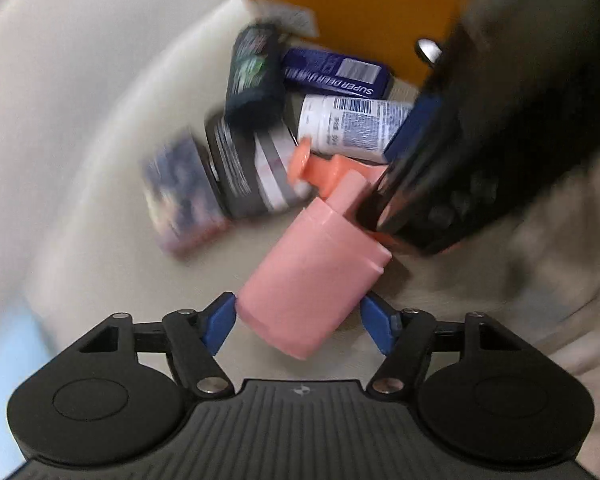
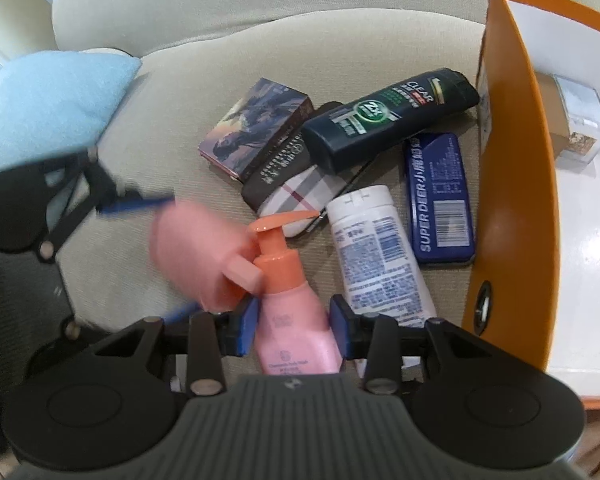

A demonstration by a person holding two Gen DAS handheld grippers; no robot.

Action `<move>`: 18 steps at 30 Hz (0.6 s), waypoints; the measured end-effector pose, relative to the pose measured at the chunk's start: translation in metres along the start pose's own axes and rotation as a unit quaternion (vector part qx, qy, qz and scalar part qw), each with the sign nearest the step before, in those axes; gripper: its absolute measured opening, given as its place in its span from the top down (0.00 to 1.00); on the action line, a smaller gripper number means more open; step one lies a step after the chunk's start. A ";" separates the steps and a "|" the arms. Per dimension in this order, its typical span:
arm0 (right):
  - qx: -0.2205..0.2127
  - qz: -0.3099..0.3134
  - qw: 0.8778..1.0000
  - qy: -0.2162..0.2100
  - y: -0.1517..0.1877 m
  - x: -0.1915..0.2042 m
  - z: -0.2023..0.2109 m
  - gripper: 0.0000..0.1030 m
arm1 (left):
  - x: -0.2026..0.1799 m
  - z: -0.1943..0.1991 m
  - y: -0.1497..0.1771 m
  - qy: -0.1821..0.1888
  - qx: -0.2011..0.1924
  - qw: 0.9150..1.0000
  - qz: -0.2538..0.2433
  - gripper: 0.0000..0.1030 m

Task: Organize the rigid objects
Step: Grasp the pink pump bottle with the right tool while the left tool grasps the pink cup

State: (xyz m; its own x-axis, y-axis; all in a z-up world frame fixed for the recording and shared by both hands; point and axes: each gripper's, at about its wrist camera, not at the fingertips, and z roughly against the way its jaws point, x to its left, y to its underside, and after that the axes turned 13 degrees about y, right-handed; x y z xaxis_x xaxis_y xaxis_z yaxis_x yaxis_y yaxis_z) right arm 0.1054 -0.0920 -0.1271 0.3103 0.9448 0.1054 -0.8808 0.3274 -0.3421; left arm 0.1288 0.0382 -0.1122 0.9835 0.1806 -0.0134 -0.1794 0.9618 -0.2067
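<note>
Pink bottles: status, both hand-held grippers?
Right hand-held gripper shut on pump bottle. Left hand-held gripper around pink jar, grip unclear. Both bottles touching; toiletries crowd behind.

The left gripper (image 1: 298,318) straddled a pink bottle (image 1: 314,276), blue pads close beside its sides. Beyond it on the beige cushion (image 1: 80,120) lay a white tube (image 1: 352,126), a blue tin (image 1: 336,72) and a dark bottle (image 1: 254,76), near the orange box (image 1: 372,12).

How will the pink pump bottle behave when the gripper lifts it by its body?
The pink pump bottle looks like rigid, smooth plastic, so it may slip between the pads. The orange pump head sits high, so it may tip. It probably keeps its shape.
</note>
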 end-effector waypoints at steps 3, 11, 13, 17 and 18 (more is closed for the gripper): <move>0.000 0.003 1.000 0.005 0.000 0.002 -0.001 0.65 | 0.022 0.002 0.005 0.080 0.011 0.988 0.133 0.28; -0.001 0.004 1.000 -0.004 -0.001 0.001 0.005 0.71 | 0.041 0.000 0.020 0.125 0.000 0.954 0.273 0.22; -0.001 0.010 1.000 -0.006 -0.001 0.001 0.007 0.71 | 0.030 0.002 0.017 0.099 -0.002 0.968 0.232 0.19; -0.006 0.021 1.000 -0.004 0.001 0.001 0.013 0.71 | 0.008 0.005 0.007 0.038 -0.013 0.992 0.122 0.12; -0.009 0.024 1.000 -0.001 0.002 0.001 0.015 0.71 | 0.000 0.005 0.006 0.024 -0.016 0.995 0.092 0.11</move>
State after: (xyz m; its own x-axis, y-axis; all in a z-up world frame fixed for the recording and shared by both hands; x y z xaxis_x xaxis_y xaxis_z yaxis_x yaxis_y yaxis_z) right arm 0.0990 -0.0899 -0.1140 0.2667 0.9596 0.0899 -0.8884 0.2810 -0.3631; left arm 0.1273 0.0450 -0.1084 0.9340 0.3426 -0.1016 -0.3571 0.9058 -0.2282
